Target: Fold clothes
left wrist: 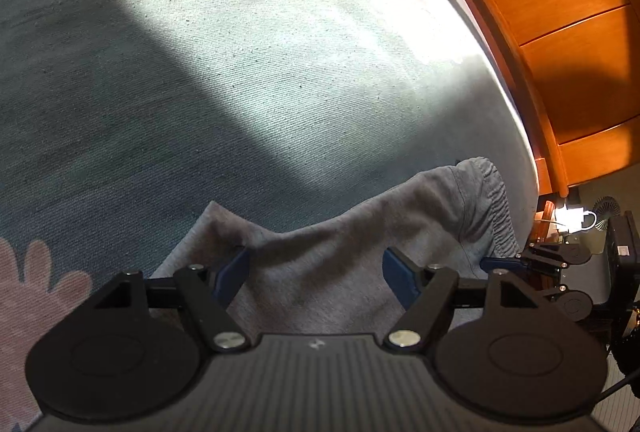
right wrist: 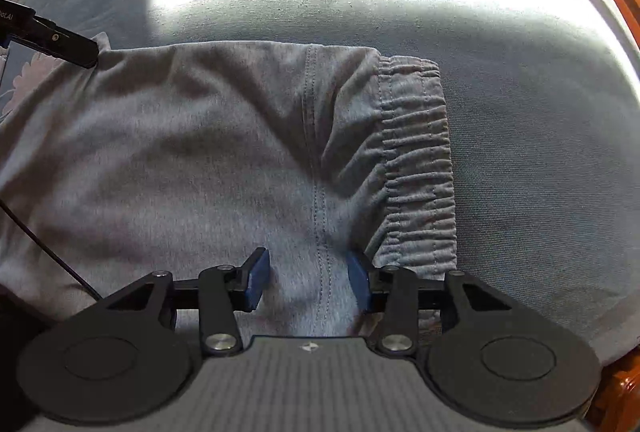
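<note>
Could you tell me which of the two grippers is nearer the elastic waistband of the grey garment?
The right gripper: its open jaws sit beside the gathered waistband, while the left gripper is further along the garment.

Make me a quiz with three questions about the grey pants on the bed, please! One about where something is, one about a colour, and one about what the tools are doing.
1. Where is the stretchy waistband in the right wrist view?
A. at the right end of the grey pants
B. at their left end
C. hanging off the bed

2. What colour are the pads on the tool fingers?
A. red
B. blue
C. yellow

3. How does the right tool stand?
A. shut on the waistband
B. lifting the pants high
C. open over the fabric

Answers: 1 A, the gathered band borders the right edge. 2 B, both pads look blue. 3 C, a wide gap shows fabric between the pads; the left tool is open too.
</note>
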Demonstrator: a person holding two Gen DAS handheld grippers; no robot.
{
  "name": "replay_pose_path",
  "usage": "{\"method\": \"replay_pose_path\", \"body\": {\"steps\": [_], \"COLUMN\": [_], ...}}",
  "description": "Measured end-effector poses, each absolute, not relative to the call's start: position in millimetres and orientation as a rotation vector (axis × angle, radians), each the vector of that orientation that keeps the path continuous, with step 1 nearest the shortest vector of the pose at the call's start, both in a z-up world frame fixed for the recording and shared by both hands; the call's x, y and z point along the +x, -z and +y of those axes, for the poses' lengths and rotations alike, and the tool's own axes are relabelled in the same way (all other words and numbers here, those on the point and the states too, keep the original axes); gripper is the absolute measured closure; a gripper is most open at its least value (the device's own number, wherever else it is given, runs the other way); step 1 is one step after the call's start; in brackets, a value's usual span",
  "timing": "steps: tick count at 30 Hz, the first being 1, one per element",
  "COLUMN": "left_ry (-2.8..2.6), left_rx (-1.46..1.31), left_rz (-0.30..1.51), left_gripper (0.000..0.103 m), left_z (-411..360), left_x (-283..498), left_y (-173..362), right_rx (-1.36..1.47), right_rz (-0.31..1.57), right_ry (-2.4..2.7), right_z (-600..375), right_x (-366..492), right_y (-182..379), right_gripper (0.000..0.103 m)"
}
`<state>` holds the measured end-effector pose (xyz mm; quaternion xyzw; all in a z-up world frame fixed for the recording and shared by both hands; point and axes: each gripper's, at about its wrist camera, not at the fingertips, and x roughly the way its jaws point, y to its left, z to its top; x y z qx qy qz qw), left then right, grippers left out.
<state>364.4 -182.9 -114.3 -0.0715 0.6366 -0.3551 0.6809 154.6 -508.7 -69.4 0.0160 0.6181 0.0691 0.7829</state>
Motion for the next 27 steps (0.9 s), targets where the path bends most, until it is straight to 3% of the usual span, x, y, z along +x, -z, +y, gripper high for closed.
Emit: {"method": "replay_pose_path", "body": {"steps": [11, 27], "left_ry": [0.756, 0.761], "left_rx": [-0.181, -0.286], "left_rz": [1.323, 1.396], "left_gripper": [0.03, 0.03], "left_z": [-163, -99], "left_x": [353, 345], "left_y": [79, 106], "right_rx": [0.032, -0.148], "right_rz": [1.286, 1.257], "right_ry": [-0.191, -0.402], "right_z": [-487, -399], "right_x": [159, 226], "right_y": [56, 43], "right_gripper": [0.055, 0.055]}}
